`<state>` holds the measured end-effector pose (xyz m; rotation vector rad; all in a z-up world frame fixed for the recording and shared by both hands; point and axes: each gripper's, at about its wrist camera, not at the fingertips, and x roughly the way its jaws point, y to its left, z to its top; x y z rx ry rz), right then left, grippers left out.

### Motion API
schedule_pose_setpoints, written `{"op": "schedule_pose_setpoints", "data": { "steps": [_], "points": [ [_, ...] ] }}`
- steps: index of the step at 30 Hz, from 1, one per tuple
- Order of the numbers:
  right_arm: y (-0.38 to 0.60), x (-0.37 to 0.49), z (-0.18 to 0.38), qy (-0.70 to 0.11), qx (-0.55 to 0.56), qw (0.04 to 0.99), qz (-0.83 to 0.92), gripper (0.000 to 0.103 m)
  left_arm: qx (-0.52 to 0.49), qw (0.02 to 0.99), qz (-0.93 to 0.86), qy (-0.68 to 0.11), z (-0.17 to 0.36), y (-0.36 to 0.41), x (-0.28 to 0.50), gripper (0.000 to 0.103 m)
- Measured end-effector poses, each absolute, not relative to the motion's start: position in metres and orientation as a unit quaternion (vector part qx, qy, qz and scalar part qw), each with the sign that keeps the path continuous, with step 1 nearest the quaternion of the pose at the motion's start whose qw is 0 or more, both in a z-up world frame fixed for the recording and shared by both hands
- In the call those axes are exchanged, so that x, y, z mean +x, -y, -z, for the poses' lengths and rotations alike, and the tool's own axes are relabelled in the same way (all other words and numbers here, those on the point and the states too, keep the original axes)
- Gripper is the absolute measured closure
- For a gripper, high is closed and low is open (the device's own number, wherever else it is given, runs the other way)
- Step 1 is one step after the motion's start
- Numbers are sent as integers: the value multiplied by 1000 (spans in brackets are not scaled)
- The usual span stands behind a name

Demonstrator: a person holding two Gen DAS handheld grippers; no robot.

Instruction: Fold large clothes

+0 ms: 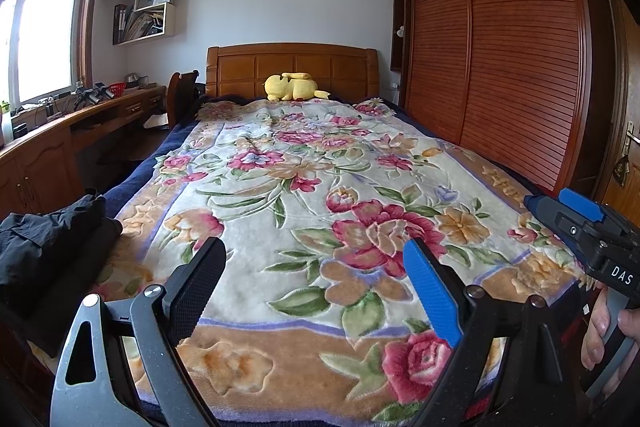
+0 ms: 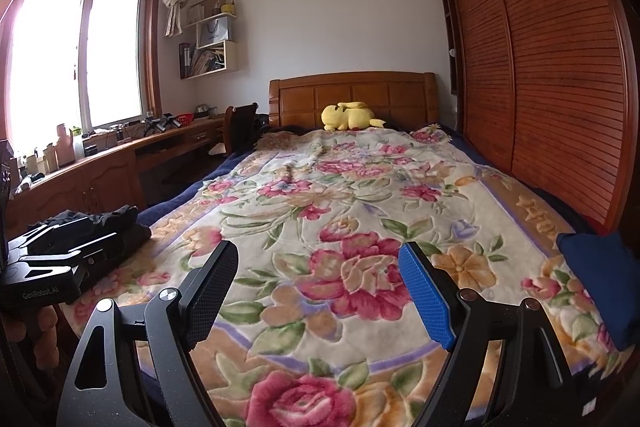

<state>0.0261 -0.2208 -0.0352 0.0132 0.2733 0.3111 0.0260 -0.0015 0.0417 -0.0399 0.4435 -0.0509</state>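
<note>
A pile of dark clothes [image 1: 44,239] lies crumpled at the near left edge of the bed; it also shows in the right wrist view [image 2: 112,223], partly behind the left gripper's body. A dark blue folded cloth [image 2: 600,279] lies at the bed's near right edge. My left gripper [image 1: 316,267] is open and empty above the foot of the floral blanket [image 1: 288,187]. My right gripper [image 2: 320,267] is open and empty too, held beside the left one; its body shows in the left wrist view [image 1: 592,227] at the right.
A yellow plush toy [image 1: 294,87] lies at the wooden headboard [image 1: 292,65]. A slatted wooden wardrobe [image 1: 500,47] runs along the bed's right side. A wooden desk [image 1: 80,119] with clutter and a chair [image 1: 182,95] stand on the left under the window.
</note>
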Motion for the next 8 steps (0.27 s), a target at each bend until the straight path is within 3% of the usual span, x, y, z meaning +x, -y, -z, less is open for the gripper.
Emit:
{"op": "schedule_pose_setpoints", "data": {
  "steps": [8],
  "points": [
    [220, 25, 35, -135, 7, 979, -155, 19, -20, 975, 25, -219, -41, 2, 26, 12]
  ]
}}
